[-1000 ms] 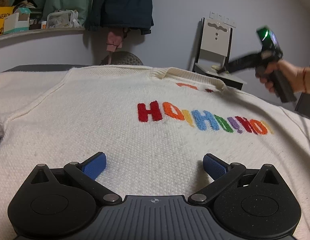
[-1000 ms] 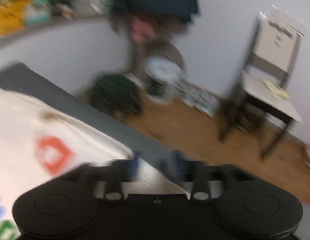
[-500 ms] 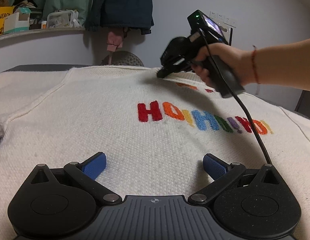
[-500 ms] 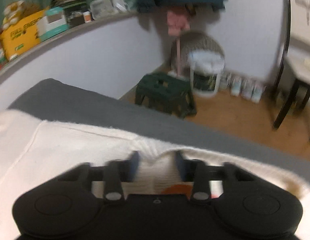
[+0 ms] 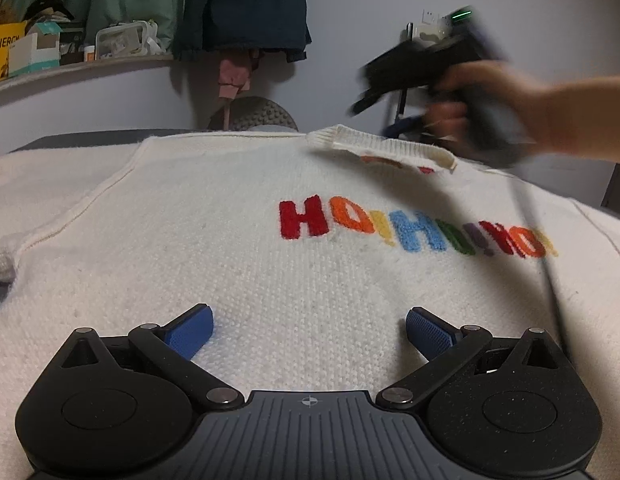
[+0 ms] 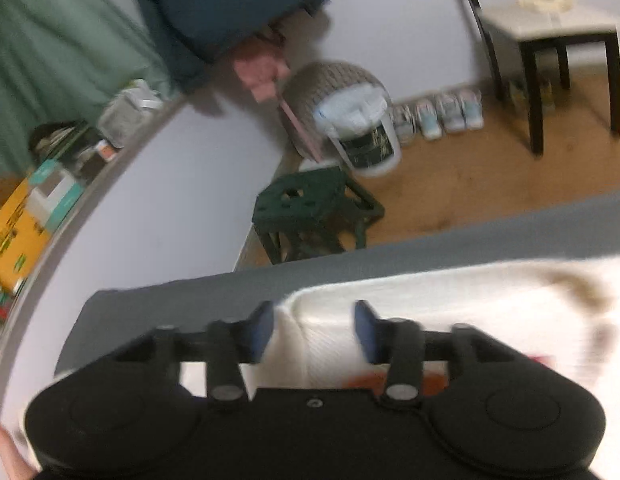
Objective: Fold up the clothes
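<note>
A cream knit sweater (image 5: 237, 240) with rainbow letters (image 5: 414, 232) lies flat on a grey bed, its ribbed collar (image 5: 386, 146) at the far edge. My left gripper (image 5: 307, 330) is open and empty, low over the sweater's lower body. My right gripper (image 6: 314, 326) is open, its blue pads either side of the collar fabric (image 6: 326, 344), with gaps on both sides. In the left wrist view it is a blurred black tool (image 5: 438, 80) in a hand above the collar.
The grey bed surface (image 6: 430, 248) ends at a wooden floor with a dark green stool (image 6: 310, 208), a laundry basket (image 6: 350, 120) and a chair (image 6: 550, 40). A cluttered shelf (image 5: 69, 60) and hanging clothes (image 5: 245, 8) line the wall.
My right gripper has swung right along the collar and tilted, and is blurred with motion. The left gripper and the sweater body have not moved.
</note>
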